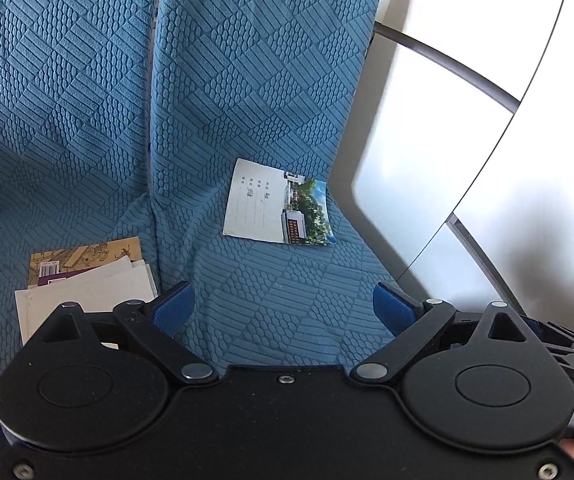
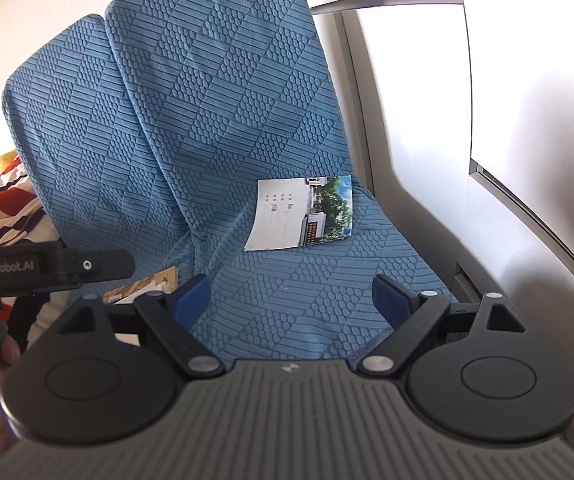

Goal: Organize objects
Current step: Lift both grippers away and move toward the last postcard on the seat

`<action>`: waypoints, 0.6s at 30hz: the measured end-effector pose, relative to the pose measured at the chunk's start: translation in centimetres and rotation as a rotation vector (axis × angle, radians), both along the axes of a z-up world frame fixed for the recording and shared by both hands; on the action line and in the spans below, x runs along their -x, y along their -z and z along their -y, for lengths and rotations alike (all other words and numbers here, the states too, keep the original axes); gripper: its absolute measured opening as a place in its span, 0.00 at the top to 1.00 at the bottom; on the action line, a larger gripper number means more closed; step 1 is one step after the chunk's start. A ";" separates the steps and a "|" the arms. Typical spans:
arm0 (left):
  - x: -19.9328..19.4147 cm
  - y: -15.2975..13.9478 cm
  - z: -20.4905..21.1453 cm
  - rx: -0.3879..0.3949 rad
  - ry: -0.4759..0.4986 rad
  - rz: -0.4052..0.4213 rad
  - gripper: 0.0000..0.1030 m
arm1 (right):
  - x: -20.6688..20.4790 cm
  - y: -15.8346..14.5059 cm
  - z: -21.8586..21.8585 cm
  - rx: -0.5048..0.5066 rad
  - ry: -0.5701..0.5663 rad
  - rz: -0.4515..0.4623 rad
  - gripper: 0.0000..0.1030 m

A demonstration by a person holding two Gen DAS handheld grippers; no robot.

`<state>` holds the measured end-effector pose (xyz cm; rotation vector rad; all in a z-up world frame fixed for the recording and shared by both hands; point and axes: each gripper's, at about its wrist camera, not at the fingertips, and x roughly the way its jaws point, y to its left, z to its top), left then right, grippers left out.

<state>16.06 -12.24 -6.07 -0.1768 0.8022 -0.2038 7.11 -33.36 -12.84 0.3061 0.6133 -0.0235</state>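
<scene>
A postcard [image 1: 277, 204] with a photo strip on its right side lies on the right blue sofa seat, against the back cushion; it also shows in the right wrist view [image 2: 301, 213]. A stack of books and papers [image 1: 87, 284] lies on the left seat; only a corner of the stack [image 2: 143, 289] shows in the right wrist view. My left gripper [image 1: 283, 308] is open and empty, low over the right seat in front of the postcard. My right gripper [image 2: 287, 300] is open and empty, also in front of the postcard.
The blue textured sofa [image 1: 247, 80] has two back cushions with a gap between them. A white wall and cabinet panel [image 1: 467, 140] stand close on the right. A patterned blanket [image 2: 3, 200] lies left of the sofa. The left gripper's body [image 2: 47, 268] shows at the left.
</scene>
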 end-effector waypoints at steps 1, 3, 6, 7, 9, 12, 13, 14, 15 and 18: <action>-0.1 0.2 0.2 -0.003 0.003 0.002 0.07 | -0.2 0.3 0.2 0.001 0.005 0.001 0.14; -0.4 0.5 0.5 -0.005 0.007 0.010 0.07 | -0.6 0.9 0.4 0.007 0.018 0.002 0.14; -1.0 1.2 1.0 -0.013 -0.001 0.013 0.07 | -1.2 2.1 0.9 0.011 0.036 0.007 0.14; -1.2 1.5 1.1 -0.012 -0.007 0.015 0.07 | -1.6 2.5 1.0 0.009 0.040 0.016 0.14; -1.9 2.2 1.5 -0.013 -0.020 0.012 0.07 | -3.0 3.5 1.2 0.014 0.043 0.018 0.14; -3.0 3.2 2.0 -0.007 -0.025 0.003 0.07 | -5.3 4.5 1.9 -0.029 0.075 0.029 0.14; -3.5 3.5 2.2 -0.013 -0.028 -0.001 0.07 | -6.0 4.8 2.1 -0.032 0.090 0.035 0.14; -3.9 3.7 2.3 -0.017 -0.033 -0.005 0.08 | -6.8 5.1 2.1 -0.029 0.103 0.037 0.14; -4.3 3.9 2.5 -0.021 -0.036 -0.012 0.09 | -7.5 5.5 2.2 -0.031 0.117 0.036 0.14; -5.6 4.6 2.8 -0.012 -0.045 -0.016 0.10 | -9.6 7.1 2.8 -0.091 0.145 0.024 0.14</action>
